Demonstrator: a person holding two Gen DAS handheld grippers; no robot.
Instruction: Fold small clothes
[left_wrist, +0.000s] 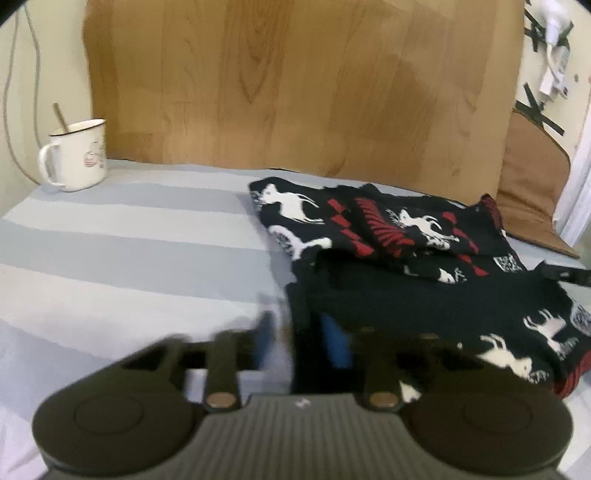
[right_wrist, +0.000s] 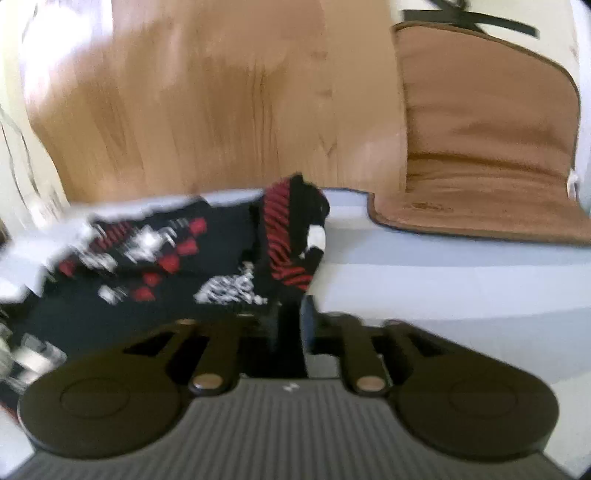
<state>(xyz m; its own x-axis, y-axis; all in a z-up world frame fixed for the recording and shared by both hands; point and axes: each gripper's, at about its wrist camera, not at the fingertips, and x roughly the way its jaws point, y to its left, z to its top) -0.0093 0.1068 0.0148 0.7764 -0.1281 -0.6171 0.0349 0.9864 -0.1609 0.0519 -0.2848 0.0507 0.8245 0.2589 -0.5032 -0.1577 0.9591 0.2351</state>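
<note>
A small black knitted garment with white deer and red patterns lies partly folded on the grey striped sheet. In the left wrist view my left gripper is shut on the garment's near left edge. In the right wrist view the same garment lies left of centre, with a red striped cuff raised. My right gripper is shut on the garment's near right edge. Both views are blurred by motion.
A white enamel mug with a spoon stands at the far left. A wooden headboard runs along the back. A brown cushion leans at the far right. Cables hang on the wall at the left.
</note>
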